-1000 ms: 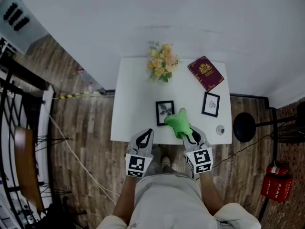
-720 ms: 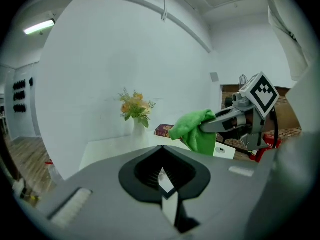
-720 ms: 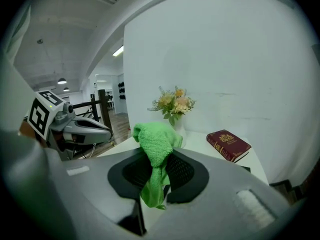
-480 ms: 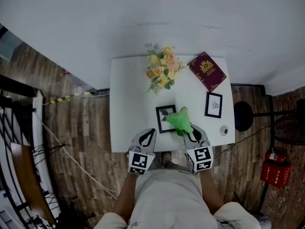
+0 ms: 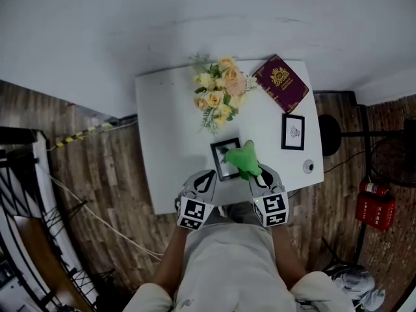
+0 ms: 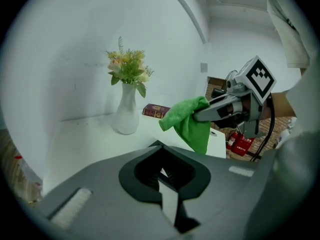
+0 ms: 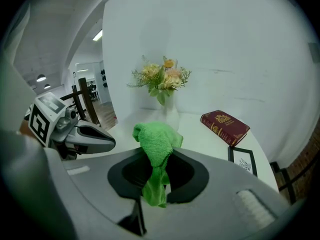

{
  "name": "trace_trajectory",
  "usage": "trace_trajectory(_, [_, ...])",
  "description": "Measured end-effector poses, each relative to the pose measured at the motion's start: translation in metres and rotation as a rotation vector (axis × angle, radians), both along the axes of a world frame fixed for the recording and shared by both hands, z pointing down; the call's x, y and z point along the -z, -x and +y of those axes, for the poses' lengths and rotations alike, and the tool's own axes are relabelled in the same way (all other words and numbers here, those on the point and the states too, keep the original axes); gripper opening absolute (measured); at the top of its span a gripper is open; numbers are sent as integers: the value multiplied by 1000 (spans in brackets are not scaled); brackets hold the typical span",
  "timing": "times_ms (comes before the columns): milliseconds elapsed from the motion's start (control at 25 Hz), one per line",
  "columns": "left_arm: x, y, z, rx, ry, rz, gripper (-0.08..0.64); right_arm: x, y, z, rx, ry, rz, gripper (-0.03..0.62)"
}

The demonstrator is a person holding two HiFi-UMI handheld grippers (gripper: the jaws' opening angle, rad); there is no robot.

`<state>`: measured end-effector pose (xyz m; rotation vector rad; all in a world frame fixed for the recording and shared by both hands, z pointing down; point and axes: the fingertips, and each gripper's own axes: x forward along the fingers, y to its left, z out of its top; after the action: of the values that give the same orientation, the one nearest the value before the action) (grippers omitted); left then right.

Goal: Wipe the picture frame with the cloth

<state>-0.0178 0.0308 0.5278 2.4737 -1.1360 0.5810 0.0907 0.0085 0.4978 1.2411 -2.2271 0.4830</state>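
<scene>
**Surroundings of the white table (image 5: 162, 142), seen from above.**
A white vase (image 6: 125, 115) of yellow and peach flowers (image 5: 218, 96) stands near the table's far edge. To its right, by the far right corner, a maroon book (image 5: 281, 83) with a gold crest lies flat at a slant. A small black-framed print (image 5: 293, 132) lies along the right edge, and a small round grey object (image 5: 308, 167) sits nearer the near right corner. The table backs onto a white wall (image 5: 195, 18) and stands on a wood-plank floor (image 5: 110, 194). A black round base (image 5: 331, 135) and a red fire extinguisher (image 5: 372, 208) lie to the right. A yellow-and-black striped strip (image 5: 84, 134) lies to the left.
</scene>
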Motion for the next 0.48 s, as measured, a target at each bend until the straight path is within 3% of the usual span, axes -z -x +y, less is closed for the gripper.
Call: trace_trajectory(480, [-46,-14,-8,-106,98,-1,20,-22,5,-9,-43,52,34,63])
